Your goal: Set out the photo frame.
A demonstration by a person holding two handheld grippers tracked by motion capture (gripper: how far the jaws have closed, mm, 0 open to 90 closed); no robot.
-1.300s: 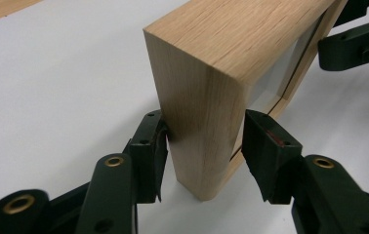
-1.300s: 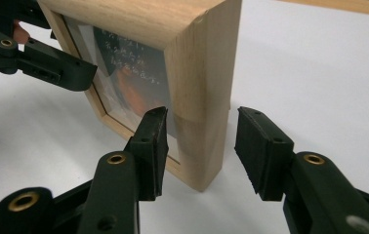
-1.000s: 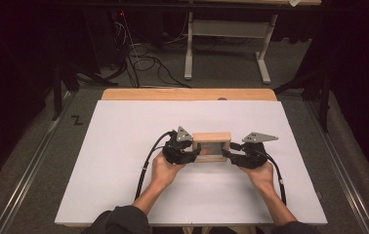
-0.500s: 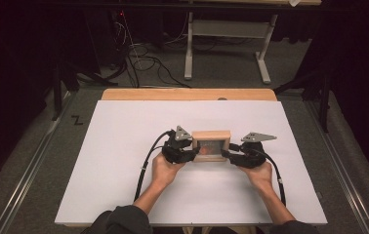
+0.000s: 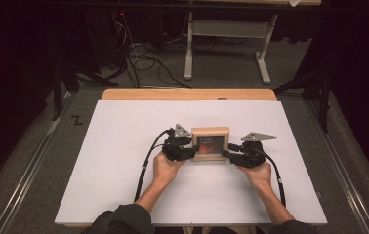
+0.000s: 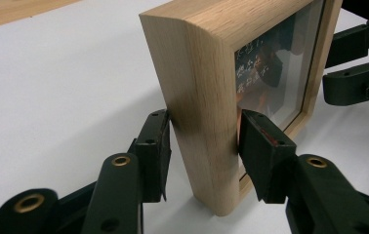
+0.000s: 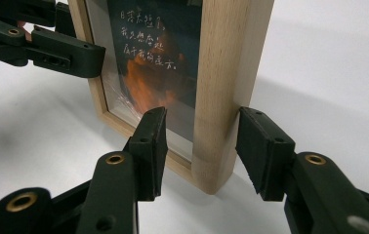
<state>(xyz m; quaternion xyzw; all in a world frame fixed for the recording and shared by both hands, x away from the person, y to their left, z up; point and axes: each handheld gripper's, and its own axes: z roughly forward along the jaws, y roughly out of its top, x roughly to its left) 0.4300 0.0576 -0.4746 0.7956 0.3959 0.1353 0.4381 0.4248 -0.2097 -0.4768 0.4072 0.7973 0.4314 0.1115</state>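
A light wooden picture frame (image 5: 211, 144) with a dark picture, an orange glow and white writing behind glass rests on the white tabletop (image 5: 124, 185). My left gripper (image 5: 192, 152) clamps its left side: one pad on the back, one on the front (image 6: 202, 146). Its jaws have just eased open a little, with the frame (image 6: 197, 97) still pinched between them. My right gripper (image 5: 227, 153) clamps the right side the same way (image 7: 202, 146). Its jaws have just been closing on the frame (image 7: 226, 73).
A bare wooden strip (image 5: 187, 94) runs along the table's far edge. Beyond it are floor cables (image 5: 143, 63) and a grey table base (image 5: 226, 34). Metal rails (image 5: 36, 161) flank the table. White surface lies free on all sides of the frame.
More of the frame's picture face shows from above than a second ago, as if its top has tipped back. Both hands stay where they were.
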